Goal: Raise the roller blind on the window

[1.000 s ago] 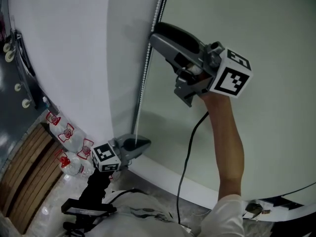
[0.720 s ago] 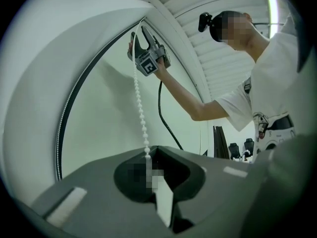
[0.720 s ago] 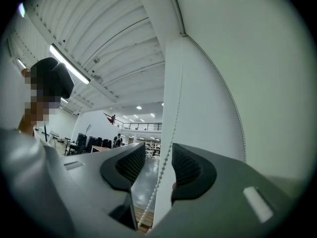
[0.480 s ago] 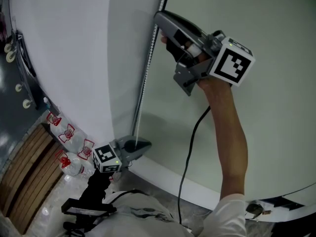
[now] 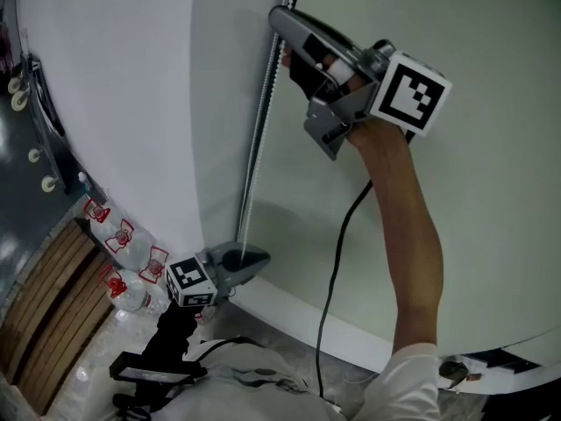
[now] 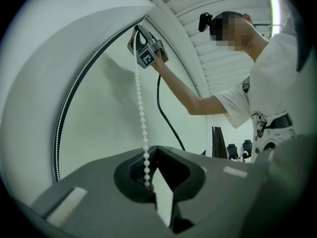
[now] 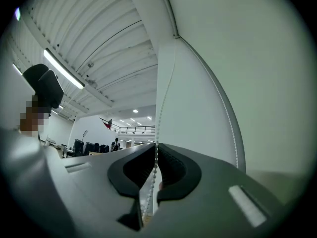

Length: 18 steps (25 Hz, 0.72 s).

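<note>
The white roller blind (image 5: 131, 103) hangs at the left, and its bead chain (image 5: 256, 139) runs down along the blind's right edge. High up, my right gripper (image 5: 279, 38) has the chain between its jaws. They have just been closing, and in the right gripper view they stand shut on the chain (image 7: 166, 98) at the gripper's tips (image 7: 157, 150). Low down, my left gripper (image 5: 263, 257) is shut on the same chain. In the left gripper view the beads (image 6: 140, 103) run taut from the right gripper (image 6: 143, 53) into the left gripper (image 6: 154, 152).
Pale green wall (image 5: 473, 191) fills the right side, with a white ledge (image 5: 307, 323) below it. A black cable (image 5: 337, 244) hangs from the right gripper. Water bottles with red labels (image 5: 123, 253) stand on the floor beside wooden slats (image 5: 44, 323).
The right gripper rose slightly up the chain and its jaws went from wide open to shut on the beads. The left gripper stayed where it was.
</note>
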Each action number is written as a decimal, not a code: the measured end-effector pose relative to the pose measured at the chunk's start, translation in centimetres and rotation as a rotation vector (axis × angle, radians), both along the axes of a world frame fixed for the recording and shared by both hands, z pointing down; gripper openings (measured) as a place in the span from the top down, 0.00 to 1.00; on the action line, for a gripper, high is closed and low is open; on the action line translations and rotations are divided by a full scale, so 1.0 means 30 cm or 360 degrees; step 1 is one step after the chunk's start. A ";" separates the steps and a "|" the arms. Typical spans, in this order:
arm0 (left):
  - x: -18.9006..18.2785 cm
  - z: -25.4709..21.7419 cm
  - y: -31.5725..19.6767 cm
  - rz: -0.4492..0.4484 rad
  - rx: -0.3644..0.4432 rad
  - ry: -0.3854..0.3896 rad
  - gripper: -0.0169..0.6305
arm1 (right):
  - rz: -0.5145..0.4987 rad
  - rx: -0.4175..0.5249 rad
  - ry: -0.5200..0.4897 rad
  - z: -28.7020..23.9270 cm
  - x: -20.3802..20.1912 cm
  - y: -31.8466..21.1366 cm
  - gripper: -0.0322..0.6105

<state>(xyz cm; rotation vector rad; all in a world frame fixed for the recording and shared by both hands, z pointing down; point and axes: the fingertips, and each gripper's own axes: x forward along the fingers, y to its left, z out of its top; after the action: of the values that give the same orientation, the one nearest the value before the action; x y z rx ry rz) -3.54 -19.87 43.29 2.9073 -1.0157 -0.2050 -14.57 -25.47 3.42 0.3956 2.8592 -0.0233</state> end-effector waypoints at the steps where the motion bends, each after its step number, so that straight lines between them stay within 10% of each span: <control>1: -0.003 0.003 0.000 -0.0004 -0.0003 0.0000 0.98 | -0.0007 -0.0014 -0.0006 -0.001 0.002 0.000 0.92; 18: -0.014 -0.010 0.002 -0.0006 0.0003 0.0014 0.98 | -0.0059 0.0071 0.0052 0.057 0.065 0.059 0.93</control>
<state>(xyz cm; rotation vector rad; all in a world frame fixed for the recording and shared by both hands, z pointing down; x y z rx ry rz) -3.96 -19.82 42.99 2.9037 -1.0207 -0.2187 -12.63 -23.69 5.14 0.4615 2.8884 0.0271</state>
